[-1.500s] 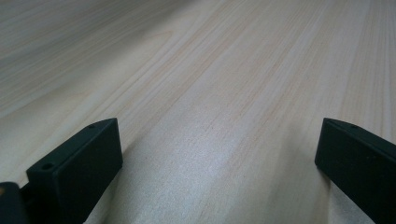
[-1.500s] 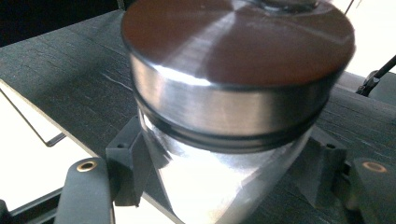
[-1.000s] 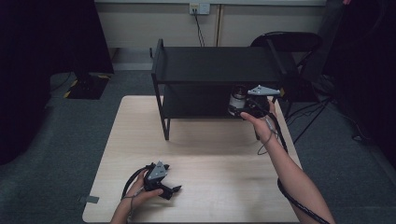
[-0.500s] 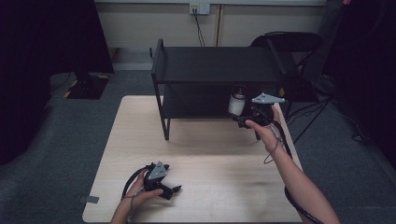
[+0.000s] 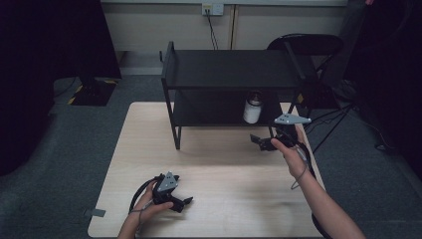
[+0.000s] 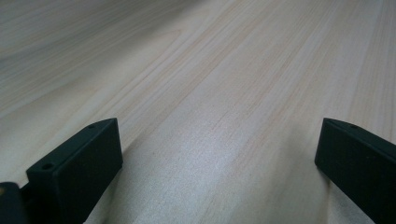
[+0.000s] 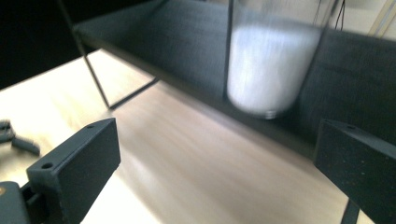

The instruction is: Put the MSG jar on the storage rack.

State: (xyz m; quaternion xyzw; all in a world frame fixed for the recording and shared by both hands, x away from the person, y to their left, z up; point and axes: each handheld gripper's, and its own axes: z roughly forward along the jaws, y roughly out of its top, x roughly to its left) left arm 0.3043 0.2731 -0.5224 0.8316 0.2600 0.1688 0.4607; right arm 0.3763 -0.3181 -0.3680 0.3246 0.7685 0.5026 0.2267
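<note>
At centre right of the high view, the right gripper (image 5: 263, 142) hangs with jaws wide and empty before the white-filled glass jar (image 5: 252, 110) on the black metal rack's lower shelf (image 5: 209, 112); any retreat should clear it level; the left gripper (image 5: 175, 199) rests wide-jawed on the pale wooden tabletop (image 5: 224, 179)

The left gripper (image 5: 185, 201) rests low near the table's (image 5: 224, 164) front edge, jaws spread wide; the right gripper (image 5: 256, 141) hovers above the table's far right side, jaws also parted, forearm extended
</note>
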